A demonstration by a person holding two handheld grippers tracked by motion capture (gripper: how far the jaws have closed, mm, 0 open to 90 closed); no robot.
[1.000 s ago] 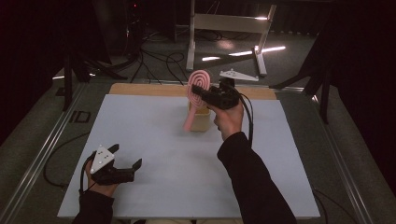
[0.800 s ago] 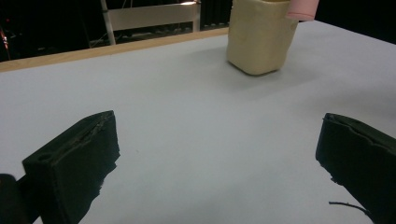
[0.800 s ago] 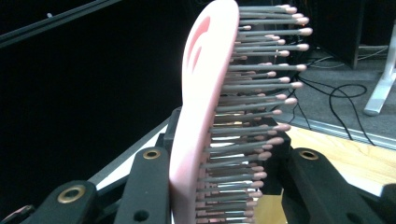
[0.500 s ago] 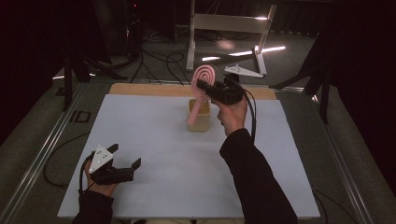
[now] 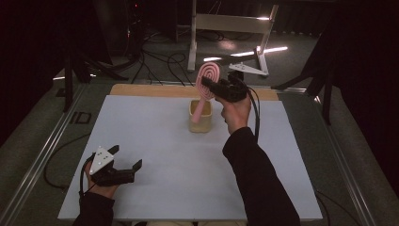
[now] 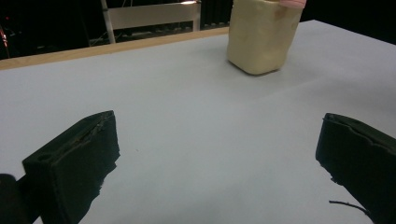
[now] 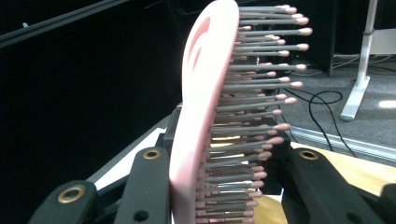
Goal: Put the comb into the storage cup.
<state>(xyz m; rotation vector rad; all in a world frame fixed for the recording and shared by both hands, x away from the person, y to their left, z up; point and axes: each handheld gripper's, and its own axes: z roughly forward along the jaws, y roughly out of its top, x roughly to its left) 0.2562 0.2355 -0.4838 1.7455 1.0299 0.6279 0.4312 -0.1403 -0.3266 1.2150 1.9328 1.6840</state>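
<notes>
A pink hairbrush (image 5: pixel 208 77) stands nearly upright, with my right gripper (image 5: pixel 212 87) shut on it just below the round head. In the high view its handle slants down into the mouth of a cream cup (image 5: pixel 201 120) on the white table sheet. In the right gripper view the brush (image 7: pixel 201 93) rises between the two jaws of the right gripper (image 7: pixel 224 186), bristles pointing right. My left gripper (image 5: pixel 126 157) rests low at the table's near left, open with nothing in it. In the left gripper view the left gripper (image 6: pixel 212 158) has its jaws wide apart, and the cup (image 6: pixel 261 37) stands far ahead.
The white sheet (image 5: pixel 155 141) covers most of the table, with a wooden strip (image 5: pixel 150 90) along its far edge. A metal stand (image 5: pixel 230 23) and cables (image 5: pixel 155 59) lie on the floor beyond. A black cable (image 5: pixel 256 113) hangs from the right gripper.
The right gripper with the brush has shifted slightly to the right and up, which uncovers more of the cup. The left gripper has stayed put.
</notes>
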